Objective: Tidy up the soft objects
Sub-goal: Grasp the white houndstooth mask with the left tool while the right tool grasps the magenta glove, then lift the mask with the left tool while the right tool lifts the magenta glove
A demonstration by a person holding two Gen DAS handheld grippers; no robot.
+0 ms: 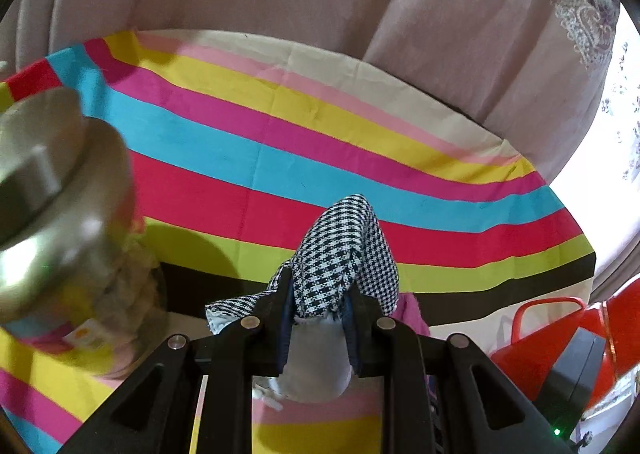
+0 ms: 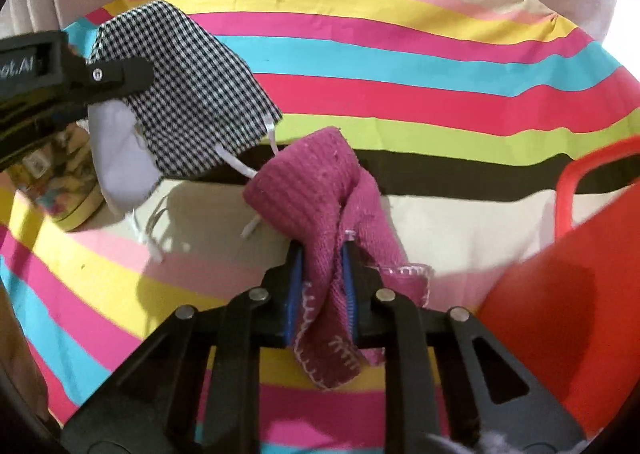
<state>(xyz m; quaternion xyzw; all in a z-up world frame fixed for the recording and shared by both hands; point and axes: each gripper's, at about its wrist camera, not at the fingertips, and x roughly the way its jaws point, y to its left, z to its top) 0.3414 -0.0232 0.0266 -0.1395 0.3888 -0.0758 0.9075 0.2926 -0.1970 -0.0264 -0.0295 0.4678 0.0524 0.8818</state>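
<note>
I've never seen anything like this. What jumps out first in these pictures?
Probably the loud striped cloth covering the whole surface. Above it, the left gripper pinches a black-and-white checked mask, the right gripper a magenta knitted cloth. A red basket sits at the right edge.

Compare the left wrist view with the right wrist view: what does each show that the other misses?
Only the left wrist view shows the jar's metal lid and the left gripper head-on, shut on the houndstooth mask. Only the right wrist view shows the right gripper shut on the magenta knit cloth, plus the mask's white lining. Both show the mask, striped cloth and red container.
</note>
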